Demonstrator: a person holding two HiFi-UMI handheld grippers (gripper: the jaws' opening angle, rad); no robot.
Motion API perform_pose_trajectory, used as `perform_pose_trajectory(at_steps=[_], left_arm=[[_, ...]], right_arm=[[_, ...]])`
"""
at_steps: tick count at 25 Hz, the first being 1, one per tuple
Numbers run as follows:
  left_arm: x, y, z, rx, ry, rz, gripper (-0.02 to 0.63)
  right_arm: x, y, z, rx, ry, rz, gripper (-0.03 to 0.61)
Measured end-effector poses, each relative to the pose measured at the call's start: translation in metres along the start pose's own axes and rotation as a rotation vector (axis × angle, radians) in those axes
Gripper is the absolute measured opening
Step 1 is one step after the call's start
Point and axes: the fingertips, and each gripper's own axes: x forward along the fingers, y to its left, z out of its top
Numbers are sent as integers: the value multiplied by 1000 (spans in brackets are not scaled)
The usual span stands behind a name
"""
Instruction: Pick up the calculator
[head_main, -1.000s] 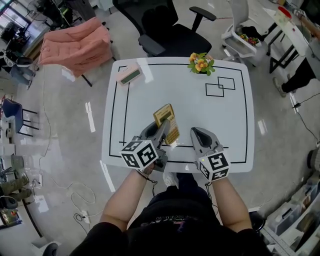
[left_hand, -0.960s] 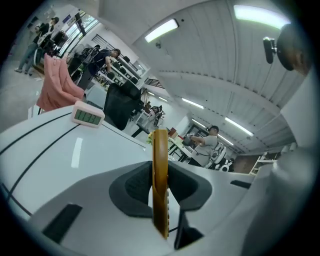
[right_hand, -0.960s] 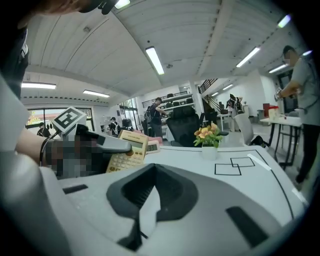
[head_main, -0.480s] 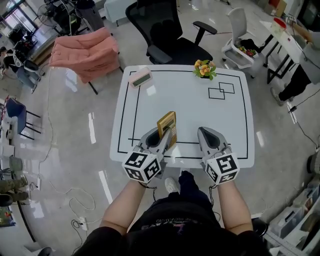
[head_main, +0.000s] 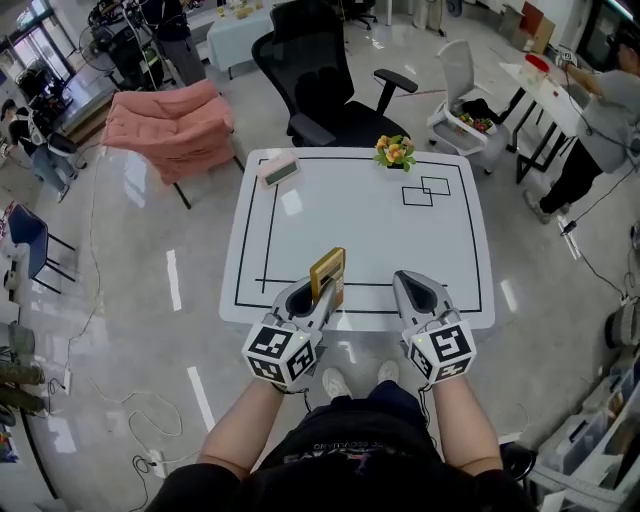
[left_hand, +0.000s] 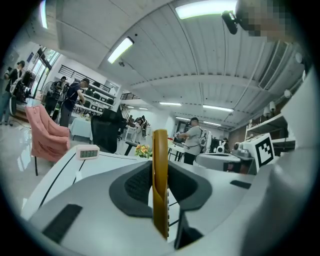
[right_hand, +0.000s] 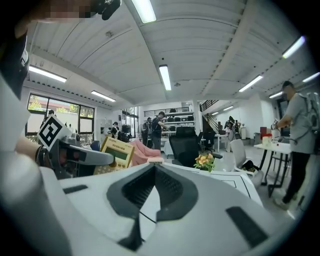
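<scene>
The gold calculator (head_main: 328, 272) stands on edge, lifted clear of the white table (head_main: 360, 220), with my left gripper (head_main: 322, 292) shut on its lower part. In the left gripper view the calculator (left_hand: 160, 180) shows as a thin gold slab clamped between the dark pads. From the right gripper view its face with the green display (right_hand: 116, 155) is seen at the left, beside the left gripper's body (right_hand: 75, 156). My right gripper (head_main: 414, 288) hangs above the table's near edge, to the right of the calculator, its jaws shut with nothing between them (right_hand: 152, 196).
A small pink clock (head_main: 279, 170) lies at the table's far left corner and a pot of flowers (head_main: 395, 151) at the far edge. A black office chair (head_main: 325, 90) and a pink armchair (head_main: 165, 125) stand behind the table. People stand at the room's edges.
Both grippers have risen and drawn back toward the near edge. The calculator has come up off the table in the left gripper and turned more on edge.
</scene>
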Motion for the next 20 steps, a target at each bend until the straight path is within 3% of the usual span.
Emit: perform_pose_trajectory(at_steps=[7,20], left_arm=[[-11,-35,-1,1,-20,25,78],[-46,-137,-36,-39,-48,179,78]], right_arm=[[-32,-2,3,-26,0,36,2],[-126,-13,-7,-23,-31,189,2]])
